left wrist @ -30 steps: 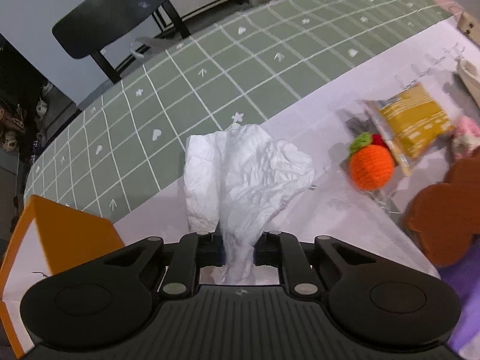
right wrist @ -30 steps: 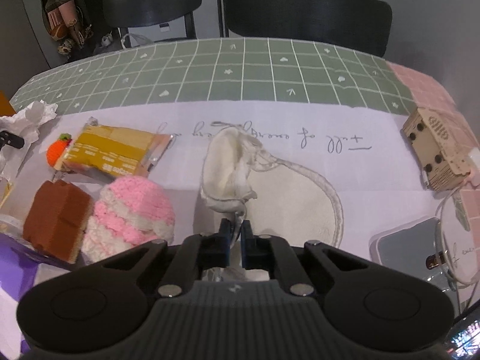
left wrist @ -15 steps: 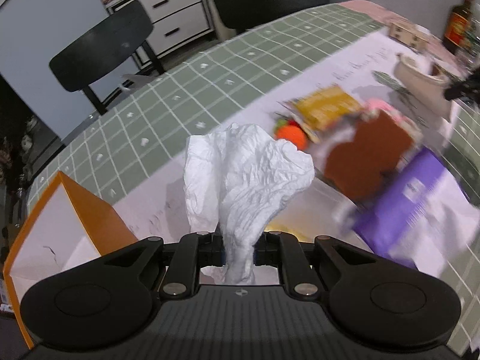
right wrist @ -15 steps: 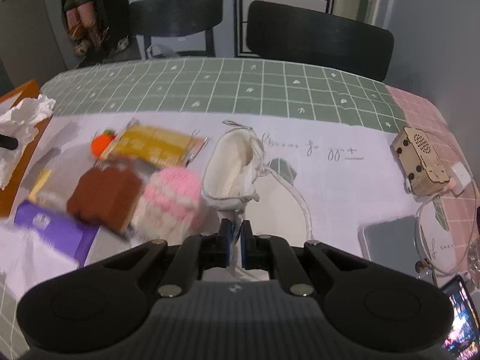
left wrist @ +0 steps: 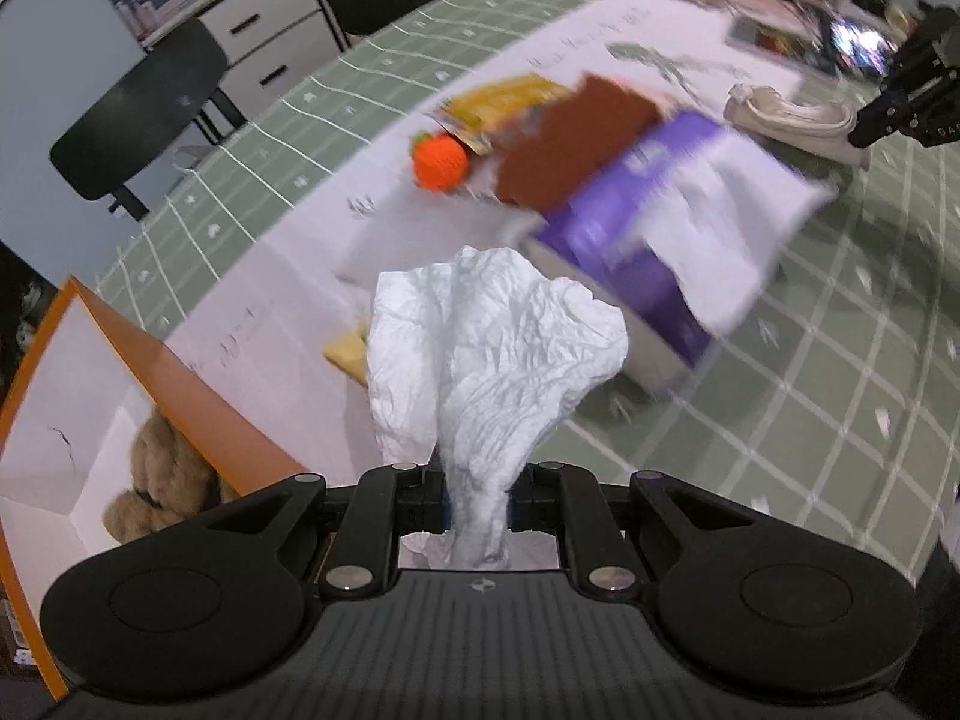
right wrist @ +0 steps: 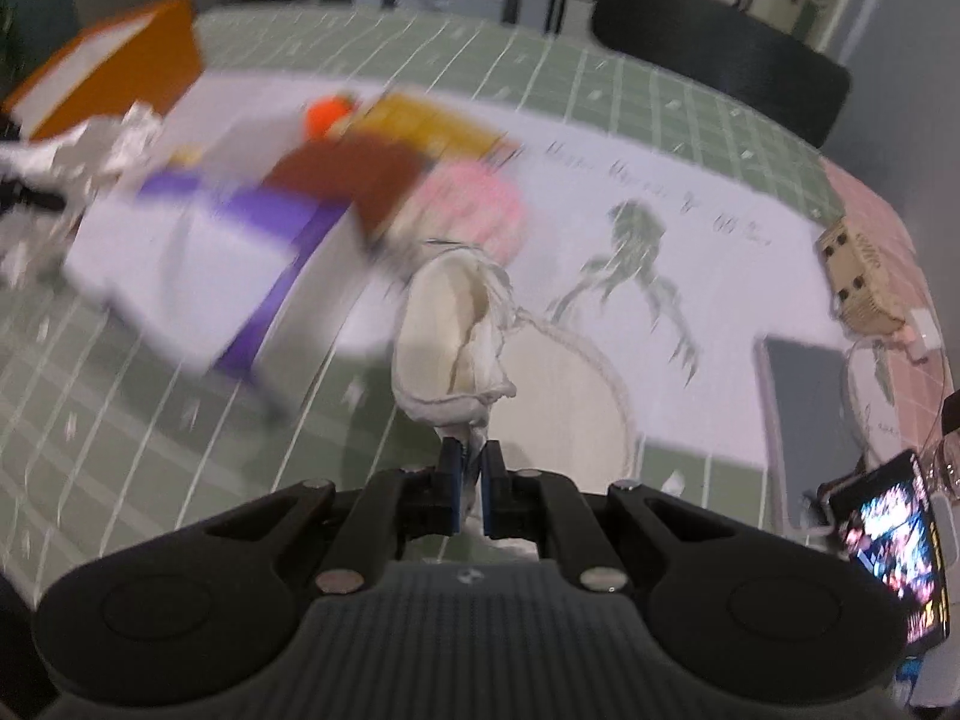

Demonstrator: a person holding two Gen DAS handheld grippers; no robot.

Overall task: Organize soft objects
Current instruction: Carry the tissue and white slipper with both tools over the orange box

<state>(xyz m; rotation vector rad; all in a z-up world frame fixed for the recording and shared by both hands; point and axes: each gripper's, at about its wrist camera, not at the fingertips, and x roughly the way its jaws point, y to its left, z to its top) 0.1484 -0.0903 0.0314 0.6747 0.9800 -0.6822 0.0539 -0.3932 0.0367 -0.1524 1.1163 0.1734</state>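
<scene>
My left gripper (left wrist: 477,483) is shut on a crumpled white tissue (left wrist: 486,348) and holds it in the air beside an open orange box (left wrist: 198,396). A brown plush toy (left wrist: 159,480) lies inside that box. My right gripper (right wrist: 471,462) is shut on a cream drawstring cloth bag (right wrist: 447,336) and holds it above the table; this gripper also shows at the right edge of the left wrist view (left wrist: 906,102). On the table lie an orange knitted ball (left wrist: 441,165), a brown soft block (left wrist: 573,150) and a pink knitted piece (right wrist: 474,210).
A purple-and-white tissue pack (left wrist: 666,240) and a yellow packet (left wrist: 504,102) lie mid-table. A wooden speaker (right wrist: 864,276), a grey tablet (right wrist: 810,414) and a lit phone (right wrist: 894,546) sit at the right. Black chairs (right wrist: 720,72) stand behind the green checked tablecloth (left wrist: 810,390).
Both grippers have risen and drawn back from the table with their loads. The left view has swung so the orange box's inside and the plush toy show.
</scene>
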